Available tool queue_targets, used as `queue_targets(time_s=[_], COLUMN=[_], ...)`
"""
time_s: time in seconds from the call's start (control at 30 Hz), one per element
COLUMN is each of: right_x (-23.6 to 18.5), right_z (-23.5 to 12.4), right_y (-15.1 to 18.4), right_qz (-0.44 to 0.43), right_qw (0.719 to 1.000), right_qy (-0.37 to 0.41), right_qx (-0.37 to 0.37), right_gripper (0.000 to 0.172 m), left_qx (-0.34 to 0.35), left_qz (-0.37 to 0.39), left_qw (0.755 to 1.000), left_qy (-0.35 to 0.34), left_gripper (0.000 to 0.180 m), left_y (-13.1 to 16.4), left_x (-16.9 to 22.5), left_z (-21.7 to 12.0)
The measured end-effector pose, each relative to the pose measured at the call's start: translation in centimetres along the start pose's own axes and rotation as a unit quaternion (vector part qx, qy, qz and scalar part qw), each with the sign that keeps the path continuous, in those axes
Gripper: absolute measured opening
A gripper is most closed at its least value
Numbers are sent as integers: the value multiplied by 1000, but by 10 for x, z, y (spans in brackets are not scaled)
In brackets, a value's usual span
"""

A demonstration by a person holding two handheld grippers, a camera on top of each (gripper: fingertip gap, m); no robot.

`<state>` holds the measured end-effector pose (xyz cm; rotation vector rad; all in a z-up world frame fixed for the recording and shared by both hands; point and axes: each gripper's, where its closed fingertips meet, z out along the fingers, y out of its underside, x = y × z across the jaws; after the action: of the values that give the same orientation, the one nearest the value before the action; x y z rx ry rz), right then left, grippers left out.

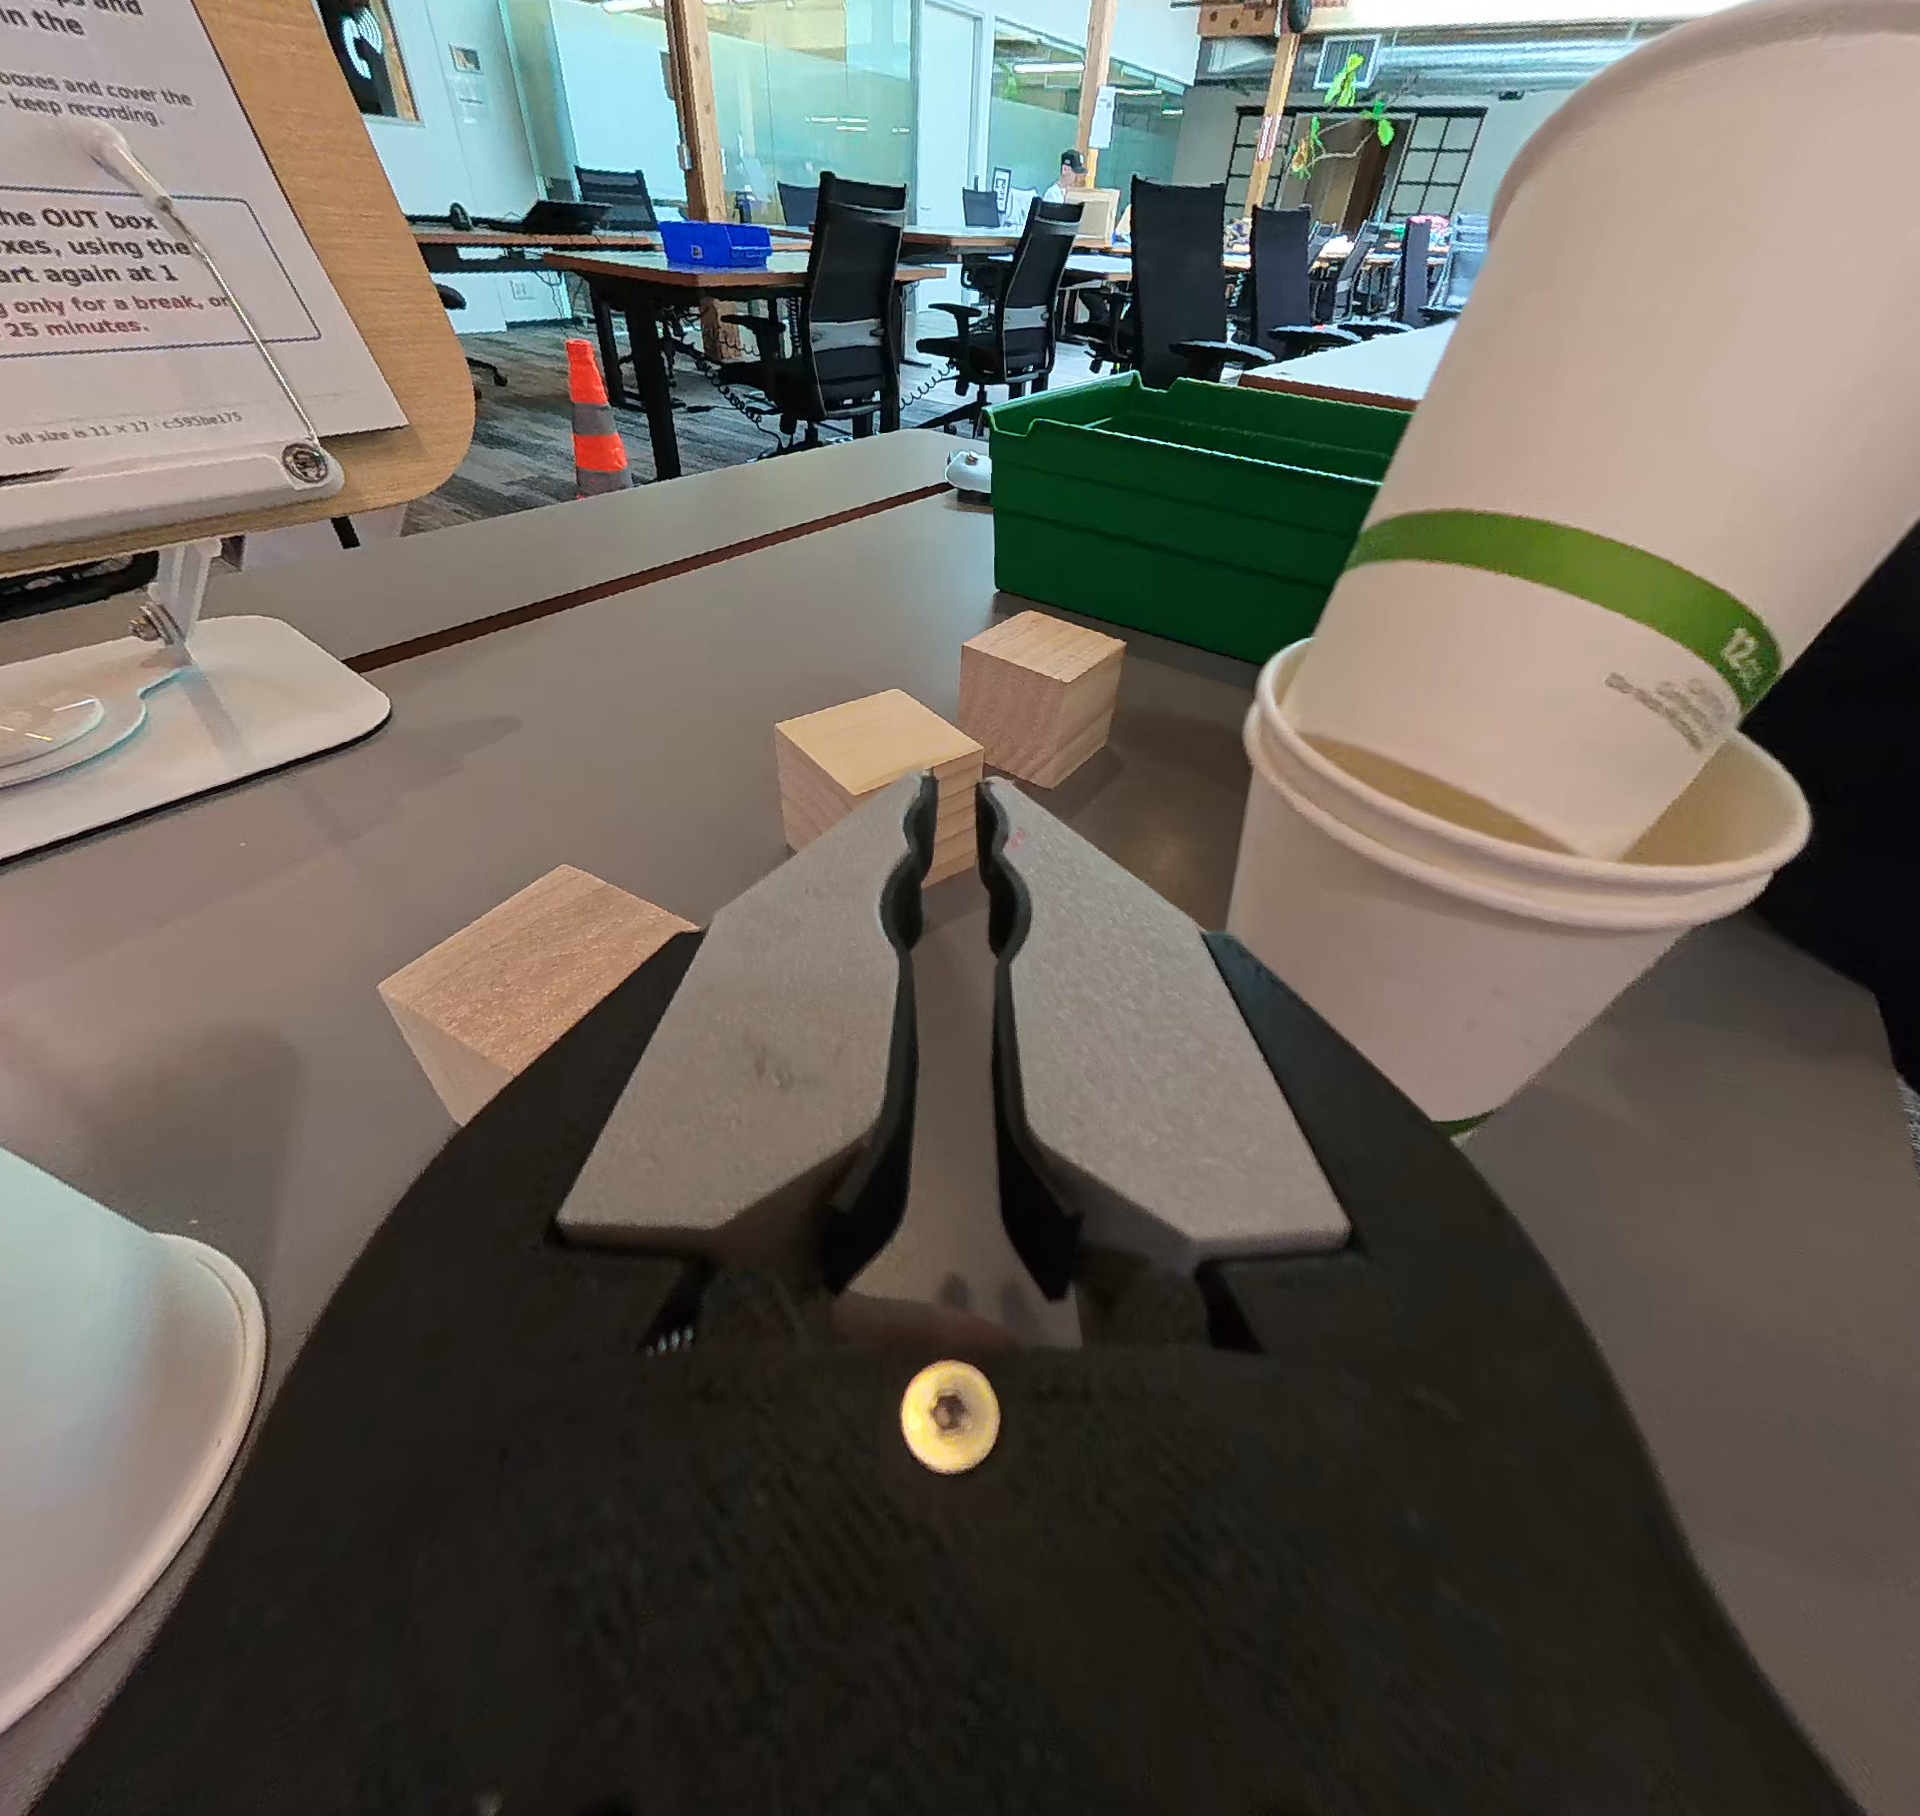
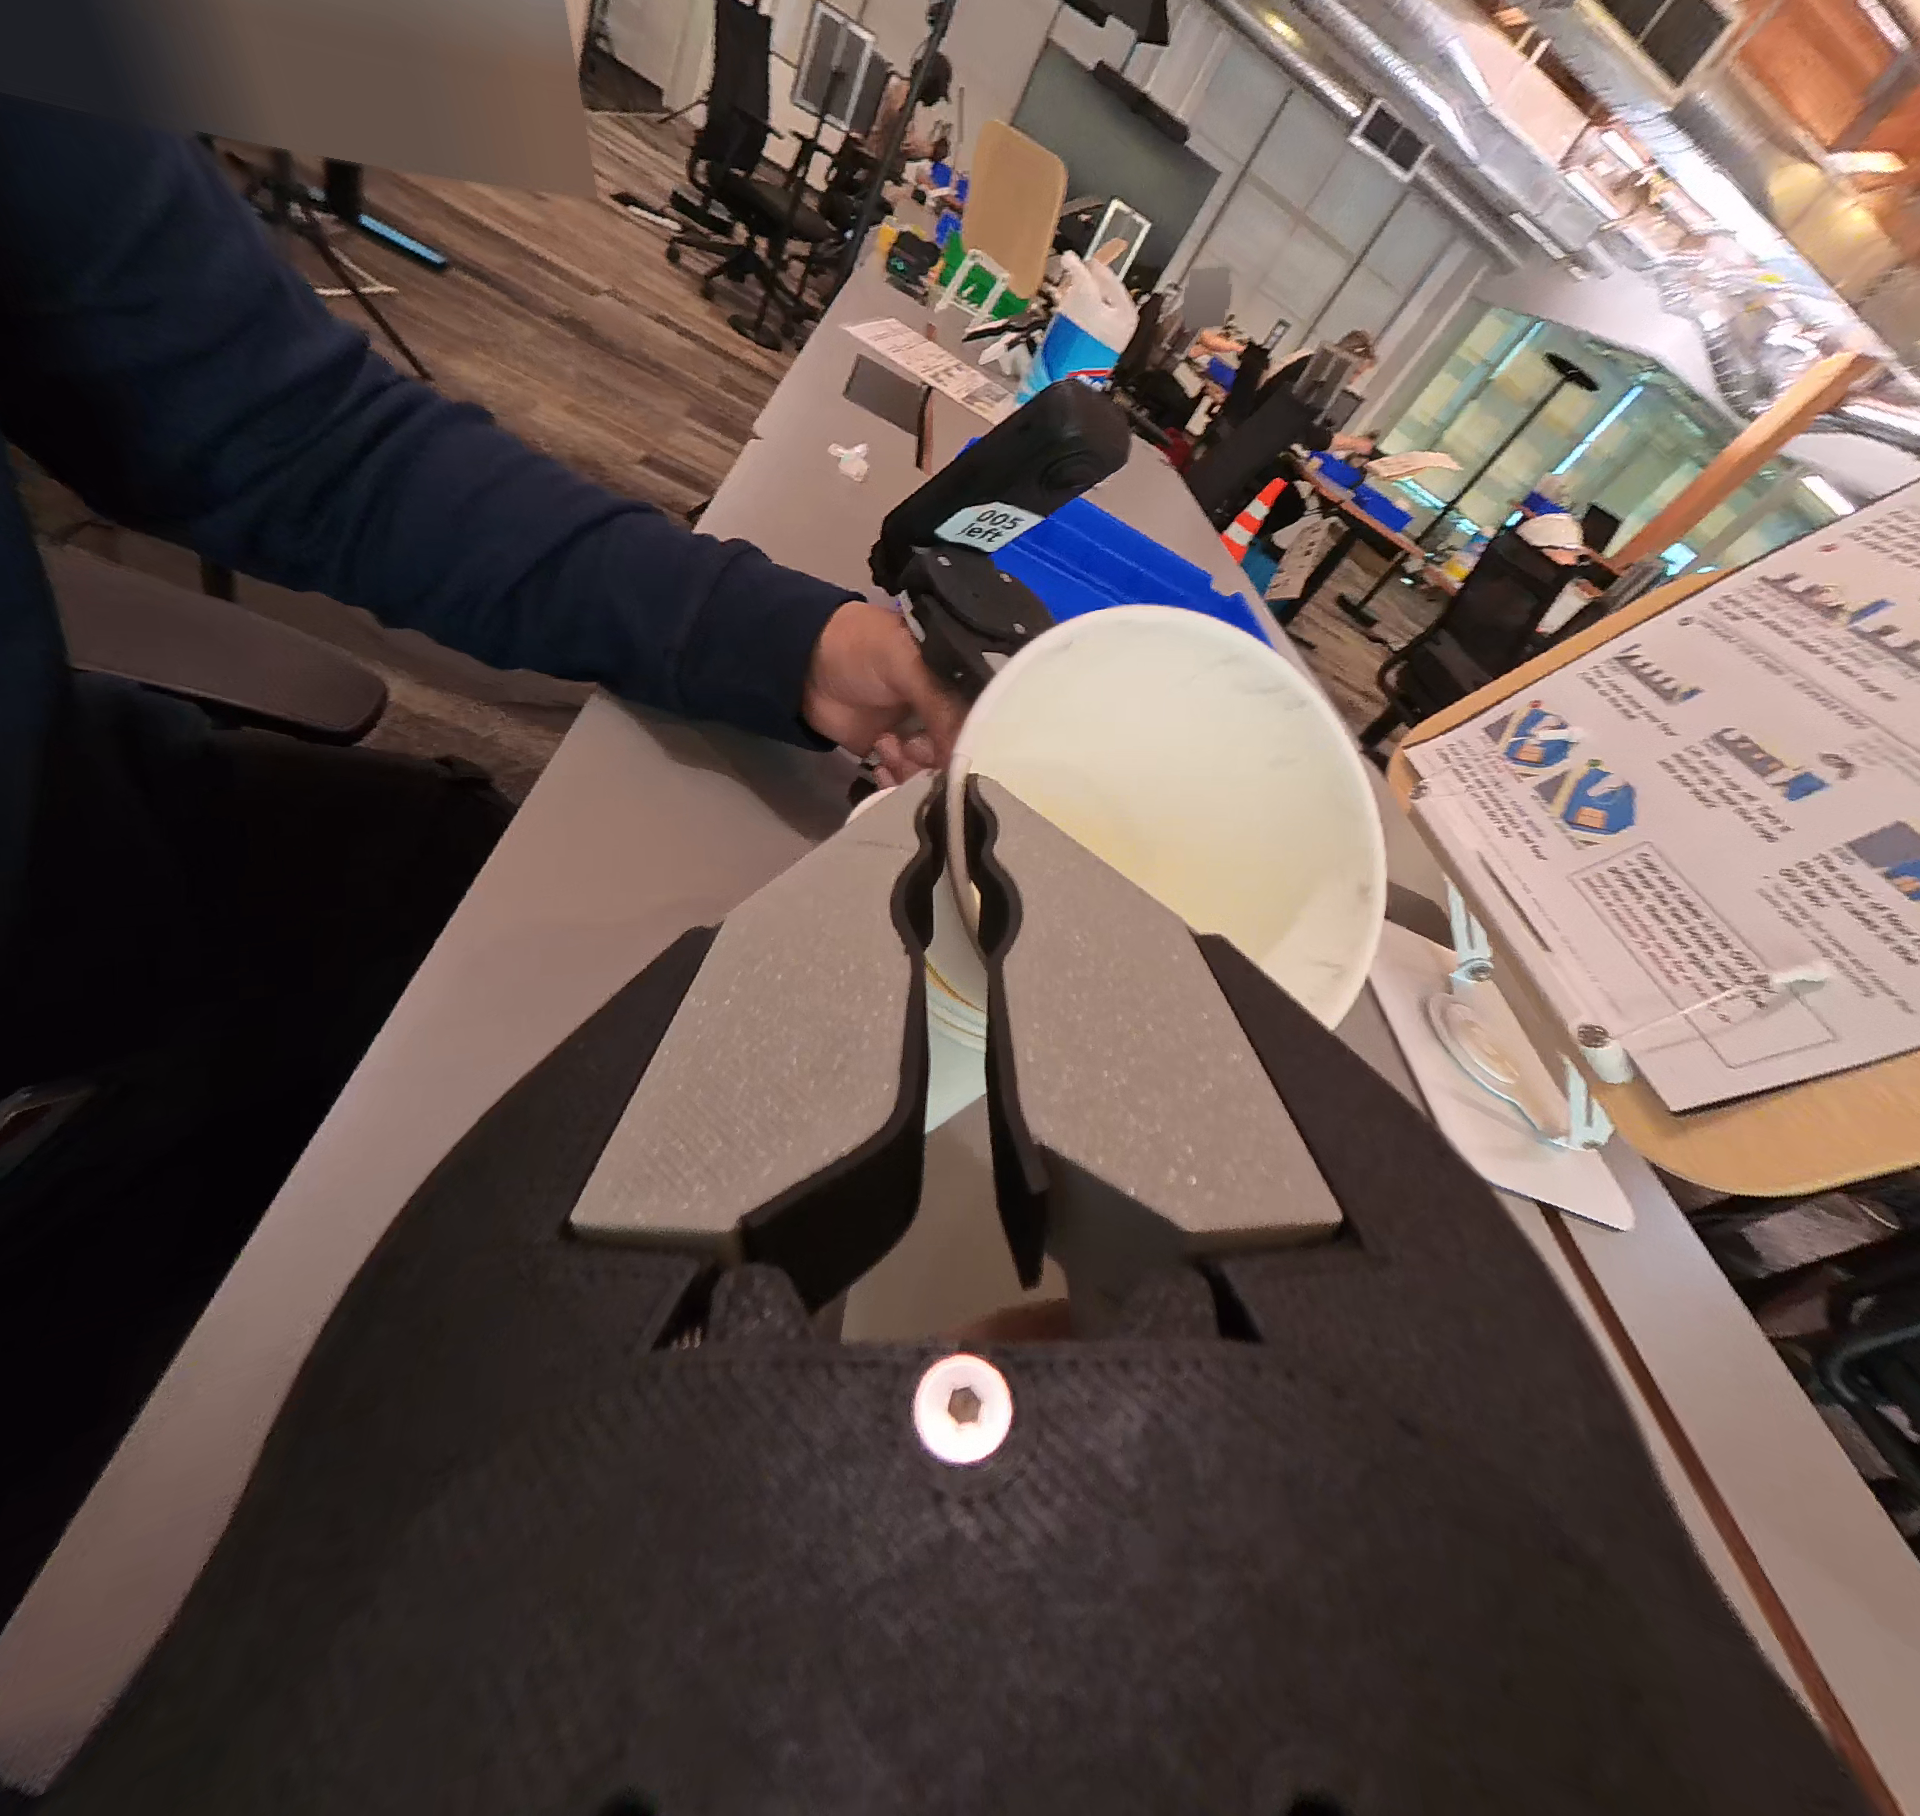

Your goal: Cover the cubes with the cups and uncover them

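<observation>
Three wooden cubes stand on the grey table in the left wrist view: a near one [image 1: 520, 977], a middle one [image 1: 862, 758] and a far one [image 1: 1039, 691]. My left gripper [image 1: 951, 795] hovers just before the middle cube, its fingers slightly apart with nothing between them. My right gripper [image 2: 961, 800] is shut on the rim of a white paper cup [image 2: 1195, 779]. In the left wrist view this cup [image 1: 1662, 395] is tilted, with its green-banded base inside a stack of white cups [image 1: 1455, 956] standing on the table to the right of the cubes.
A green bin [image 1: 1174, 519] stands behind the cubes. A document stand [image 1: 187, 260] is at the left and shows in the right wrist view [image 2: 1714, 831]. Another white cup [image 1: 104, 1403] lies at the lower left. A blue bin [image 2: 1122, 561] and a person's sleeved arm [image 2: 416, 478] are beyond.
</observation>
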<state>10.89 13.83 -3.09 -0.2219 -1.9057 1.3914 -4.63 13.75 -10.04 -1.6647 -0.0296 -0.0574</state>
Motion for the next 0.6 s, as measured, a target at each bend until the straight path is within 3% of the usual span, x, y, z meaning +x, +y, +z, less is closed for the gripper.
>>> queue_targets(time_s=[0.3, 0.4, 0.6], right_x=[-2, -3, 4], right_z=[3, 4, 4], right_y=[2, 0, -1], right_qz=[15, 29, 19], right_qw=[1000, 1000, 1000], right_qy=[-3, -7, 20], right_qx=[0, 3, 7], right_gripper=[0, 13, 12], left_qx=[-5, -6, -8], left_qz=[1, 0, 0], left_qw=[1000, 1000, 1000], left_qy=[1, 1, -1], left_gripper=[6, 6, 6], left_y=[2, 2, 3], left_x=[1, 1, 0], left_z=[1, 1, 1])
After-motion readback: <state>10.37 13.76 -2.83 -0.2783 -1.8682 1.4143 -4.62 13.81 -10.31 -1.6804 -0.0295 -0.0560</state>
